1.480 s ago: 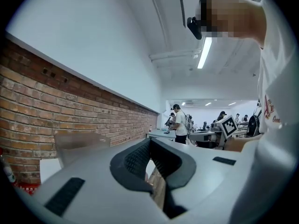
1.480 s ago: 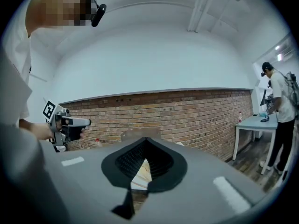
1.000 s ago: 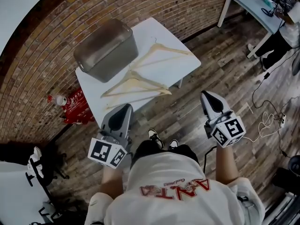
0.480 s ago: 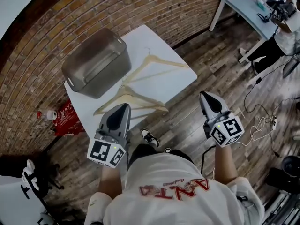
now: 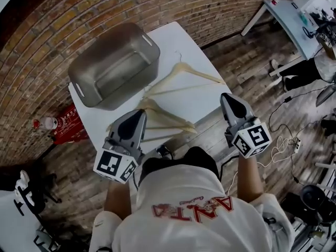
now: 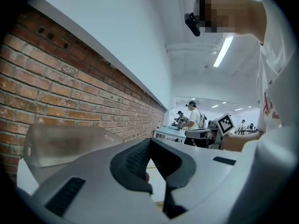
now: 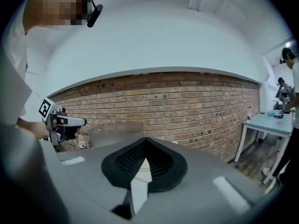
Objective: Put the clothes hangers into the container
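Hangers (image 5: 201, 74) lie flat just beside the container (image 5: 156, 49). My left claw (image 5: 137, 118) and right claw (image 5: 227, 97) hover short of it, jaws together and empty, since nothing's picked yet.

The only word that reads is "ANTA", in red capitals across the person's white shirt (image 5: 191, 209), upside down in the head view, with a line of small red script just beside it (too fine to make out). A red pack (image 5: 67, 131) on the floor by the brick wall carries white print too small to read. The cube (image 5: 114, 165) on the left gripper (image 5: 137, 115) and the cube (image 5: 252, 138) on the right gripper (image 5: 227, 96) show black-and-white square patterns only.
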Tool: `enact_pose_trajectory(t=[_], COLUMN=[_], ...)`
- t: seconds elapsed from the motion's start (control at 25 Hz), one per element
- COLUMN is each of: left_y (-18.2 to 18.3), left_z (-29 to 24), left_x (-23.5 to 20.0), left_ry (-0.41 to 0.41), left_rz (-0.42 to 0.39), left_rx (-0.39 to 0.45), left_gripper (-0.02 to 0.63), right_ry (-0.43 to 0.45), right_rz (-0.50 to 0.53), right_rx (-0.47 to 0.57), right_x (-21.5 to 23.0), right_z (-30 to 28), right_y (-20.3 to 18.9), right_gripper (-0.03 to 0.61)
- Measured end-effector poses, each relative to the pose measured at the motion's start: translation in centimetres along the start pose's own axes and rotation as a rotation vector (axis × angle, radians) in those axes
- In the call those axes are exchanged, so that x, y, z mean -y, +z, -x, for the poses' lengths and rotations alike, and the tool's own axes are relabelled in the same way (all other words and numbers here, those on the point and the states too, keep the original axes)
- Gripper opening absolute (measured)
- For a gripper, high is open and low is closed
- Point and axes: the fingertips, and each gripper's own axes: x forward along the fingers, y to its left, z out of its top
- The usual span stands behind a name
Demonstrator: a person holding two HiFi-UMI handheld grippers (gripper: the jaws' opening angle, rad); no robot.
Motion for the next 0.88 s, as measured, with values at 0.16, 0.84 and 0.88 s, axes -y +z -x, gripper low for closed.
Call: enact_pose_trajectory(t=[0.16, 0.84, 0.88], left_y=[-0.3, -0.1, -0.3], left_z=[0.2, -7.3, -7.8], left_x=[-1.4, -2.2, -2.3], left_ry=[0.020, 0.287, 0.305], left_rz=[0.045, 0.103, 0.110], left_rx=[0.003, 0.004, -0.001], left_gripper=[0.009, 0.009, 0.009], right_ry=[0.014, 0.218, 0.230], right_rz=[0.023, 0.170, 0.205], right_rx=[-0.053, -0.386, -0.435], right_x=[0.2, 11.4, 12.0], right_z=[-2.5, -14.3, -15.1], right_y=[-0.3, -5.8, -6.9], right_gripper=[0.002, 0.005, 0.005])
